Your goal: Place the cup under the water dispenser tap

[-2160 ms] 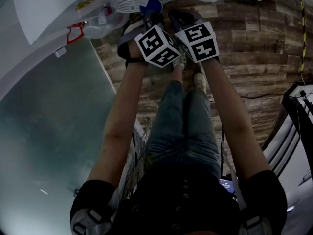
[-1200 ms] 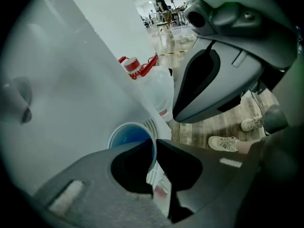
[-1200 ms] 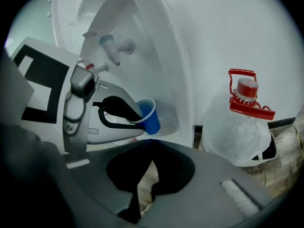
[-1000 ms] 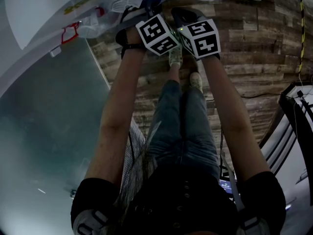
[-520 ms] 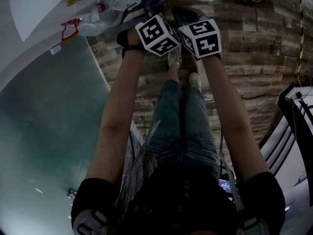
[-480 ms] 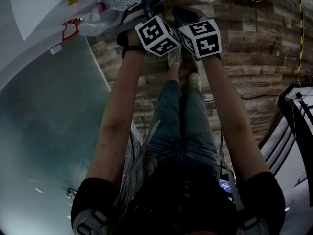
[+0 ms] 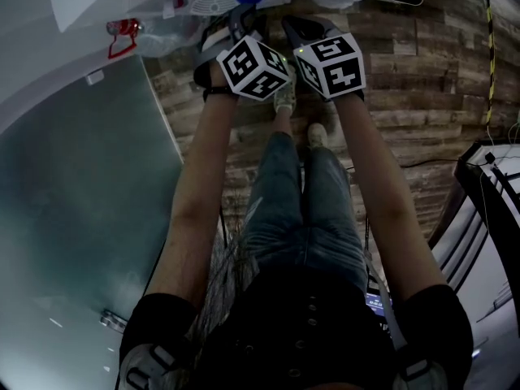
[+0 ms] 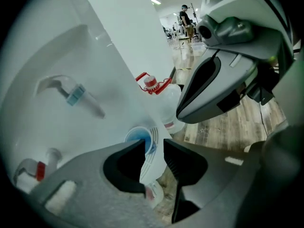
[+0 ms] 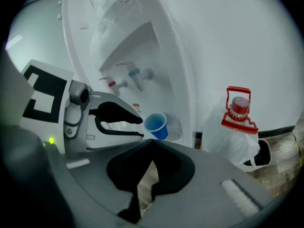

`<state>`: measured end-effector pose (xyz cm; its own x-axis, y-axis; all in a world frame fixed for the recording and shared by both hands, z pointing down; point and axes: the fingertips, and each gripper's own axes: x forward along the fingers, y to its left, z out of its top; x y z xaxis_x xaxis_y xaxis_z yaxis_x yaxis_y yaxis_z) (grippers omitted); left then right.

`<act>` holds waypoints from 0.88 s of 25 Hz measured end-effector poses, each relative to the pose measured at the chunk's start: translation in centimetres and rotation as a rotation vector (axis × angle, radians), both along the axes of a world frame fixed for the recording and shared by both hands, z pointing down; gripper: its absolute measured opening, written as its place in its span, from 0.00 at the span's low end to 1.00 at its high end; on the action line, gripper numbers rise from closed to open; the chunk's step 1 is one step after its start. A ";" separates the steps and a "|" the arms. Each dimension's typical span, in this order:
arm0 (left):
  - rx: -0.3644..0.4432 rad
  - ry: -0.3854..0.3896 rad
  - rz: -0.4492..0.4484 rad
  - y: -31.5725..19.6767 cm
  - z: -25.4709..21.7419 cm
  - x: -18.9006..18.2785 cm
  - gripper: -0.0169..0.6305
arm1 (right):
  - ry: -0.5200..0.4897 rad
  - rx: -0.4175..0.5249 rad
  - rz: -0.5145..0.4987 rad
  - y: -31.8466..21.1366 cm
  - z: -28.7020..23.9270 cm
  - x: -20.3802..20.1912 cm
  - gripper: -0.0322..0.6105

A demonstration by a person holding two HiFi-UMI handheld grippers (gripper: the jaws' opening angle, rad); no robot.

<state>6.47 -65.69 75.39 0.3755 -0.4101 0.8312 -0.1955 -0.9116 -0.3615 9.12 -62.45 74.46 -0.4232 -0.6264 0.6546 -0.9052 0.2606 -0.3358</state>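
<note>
Lifted clear of the blue cup, left gripper's fingers spread; right gripper's fingers pressed together.

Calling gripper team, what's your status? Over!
Left gripper: fingers open, empty. Right gripper shut, empty. Blue cup standing on dispenser drip tray, below taps. Nothing blocking it.

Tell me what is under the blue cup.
The blue cup rests on a white slotted drip tray. The patch of tray directly beneath its base is covered by the cup.
</note>
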 end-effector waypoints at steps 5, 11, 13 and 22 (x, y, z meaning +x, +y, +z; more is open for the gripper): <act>-0.020 0.073 -0.056 1.9 -2.7 -0.1 0.22 | 0.014 0.007 -0.046 1.8 -2.1 -0.7 0.05; -0.010 0.120 -0.100 3.3 -5.8 -0.4 0.22 | 0.023 0.034 -0.076 3.7 -4.7 -1.0 0.05; -0.022 0.152 -0.138 4.0 -7.1 -0.4 0.22 | 0.026 0.040 -0.082 4.7 -5.8 -0.8 0.05; -0.071 0.293 -0.261 9.0 -13.7 -0.8 0.22 | 0.037 0.090 -0.103 9.0 -11.9 -1.1 0.06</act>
<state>5.65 -56.68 61.72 0.4912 -0.4685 0.7343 -0.5095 -0.8383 -0.1940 8.02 -53.45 62.58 -0.4651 -0.6381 0.6136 -0.8833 0.3803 -0.2741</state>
